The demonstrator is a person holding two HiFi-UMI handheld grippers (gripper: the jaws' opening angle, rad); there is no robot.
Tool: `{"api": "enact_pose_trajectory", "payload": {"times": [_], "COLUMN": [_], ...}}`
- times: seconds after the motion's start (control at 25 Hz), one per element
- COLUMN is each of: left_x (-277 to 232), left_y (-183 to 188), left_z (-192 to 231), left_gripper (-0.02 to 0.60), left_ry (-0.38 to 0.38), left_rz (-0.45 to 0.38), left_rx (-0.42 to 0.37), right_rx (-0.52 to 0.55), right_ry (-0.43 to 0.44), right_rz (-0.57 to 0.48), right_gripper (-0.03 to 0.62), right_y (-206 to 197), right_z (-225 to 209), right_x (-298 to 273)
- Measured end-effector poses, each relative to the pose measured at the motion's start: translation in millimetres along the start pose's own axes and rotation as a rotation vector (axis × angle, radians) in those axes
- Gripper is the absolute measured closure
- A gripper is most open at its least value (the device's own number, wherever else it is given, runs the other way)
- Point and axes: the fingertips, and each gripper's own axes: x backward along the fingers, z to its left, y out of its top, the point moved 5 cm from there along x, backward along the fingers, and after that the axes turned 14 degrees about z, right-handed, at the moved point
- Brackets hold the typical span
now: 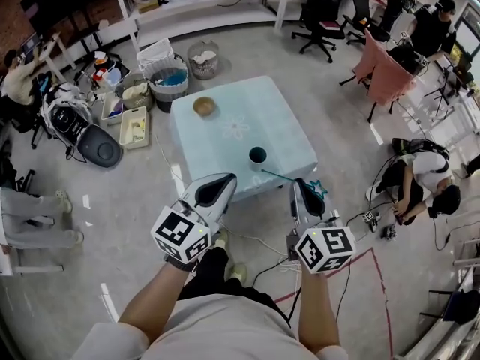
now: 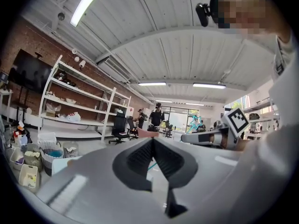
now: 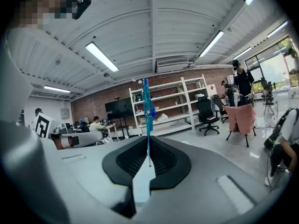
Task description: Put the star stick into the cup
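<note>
A dark cup (image 1: 257, 154) stands near the front edge of the pale blue table (image 1: 225, 137). My right gripper (image 1: 300, 184) hovers just off that edge, right of the cup, shut on the teal star stick (image 1: 277, 175). The stick's thin end reaches toward the cup without touching it, and its star (image 1: 319, 189) sits at the gripper's right side. In the right gripper view the stick (image 3: 147, 106) rises from between the shut jaws of the right gripper (image 3: 148, 139). My left gripper (image 1: 225, 180) is at the table's front left, shut (image 2: 153, 141) and empty. From the left gripper view the star (image 2: 194, 123) shows above the right gripper.
A brown bowl (image 1: 203, 106) sits at the table's far left. Baskets and bins (image 1: 169, 81) crowd the floor beyond the left corner. A person (image 1: 420, 175) crouches to the right. Cables and a red tape line (image 1: 375, 268) run across the floor near my feet.
</note>
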Motion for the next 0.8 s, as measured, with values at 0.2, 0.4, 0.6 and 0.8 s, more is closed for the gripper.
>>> {"api": "enact_pose_trajectory", "payload": {"times": [0.2, 0.4, 0.6, 0.8], "left_x": [-41.8, -82.6, -117.8, -152.1], "left_y": [-2.2, -11.0, -24.3, -49.3], "left_z": [32.7, 72.7, 104.4, 127.1], "left_gripper": [0.575, 0.575, 0.575, 0.575], "left_ry": [-0.05, -0.1, -0.154, -0.203], "left_rz": [0.011, 0.045, 0.066, 0.098], "left_rx": [-0.021, -0.026, -0.024, -0.016], "right_rx": [-0.007, -0.022, -0.046, -0.068], "right_ry": [-0.045, -0.081, -0.122, -0.162], "right_rz": [0.05, 0.113, 0.177, 0.241], "right_gripper": [0.566, 0.566, 0.566, 0.566], "right_y": [-4.0, -15.1, -38.2, -70.1], "right_z": [-19.6, -34.5, -52.7, -69.4], "right_x": [-49.1, -105.7, -155.5, -200.6]}}
